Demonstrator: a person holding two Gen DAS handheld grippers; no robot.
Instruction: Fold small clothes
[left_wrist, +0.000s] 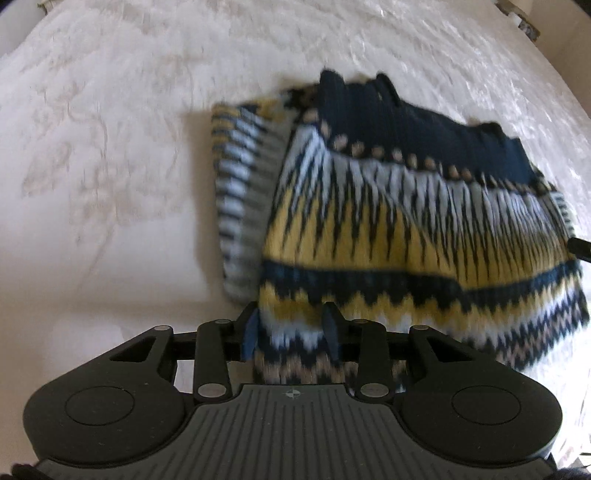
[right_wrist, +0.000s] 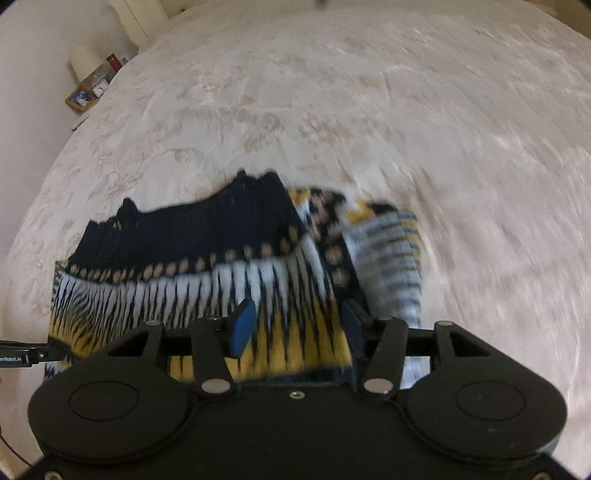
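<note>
A small knitted sweater (left_wrist: 388, 221) with navy, yellow, white and tan zigzag bands lies partly folded on a cream bedspread (left_wrist: 110, 147); a sleeve is folded across it. My left gripper (left_wrist: 291, 328) has its blue pads either side of the sweater's hem edge, jaws apart with knit between them. In the right wrist view the same sweater (right_wrist: 221, 266) fills the middle. My right gripper (right_wrist: 297, 328) straddles its yellow band, jaws apart with cloth between them. The right gripper's tip shows at the left view's right edge (left_wrist: 580, 249). Both views are motion-blurred.
The bedspread (right_wrist: 332, 110) extends all around the sweater. A bedside table with a lamp (right_wrist: 86, 59), a red jar and a framed picture (right_wrist: 79, 98) stands at the far left. The left gripper's tip (right_wrist: 22, 356) shows at the right view's left edge.
</note>
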